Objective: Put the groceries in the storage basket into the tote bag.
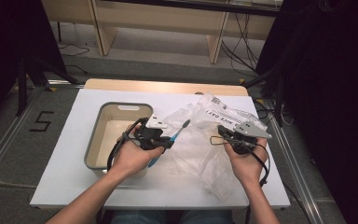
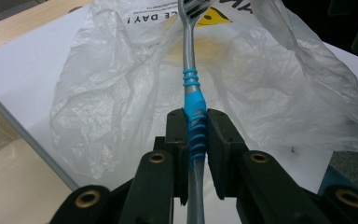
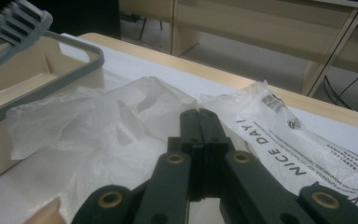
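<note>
A: Left gripper (image 2: 196,122)?
B: Clamped on blue-grey toothbrush (image 2: 193,93), head over plastic bag (image 2: 121,93), right of bin (image 1: 103,122).
A: Right gripper (image 3: 200,116)?
B: Jaws pressed together on the bag's film.

Three cameras on one bench

From above our side we look forward and down over the whole bench (image 1: 74,154). Each gripper camera sits close behind its own fingers, low over the surface. All three views share the plastic bag (image 1: 200,140) (image 2: 121,93) (image 3: 121,126).
</note>
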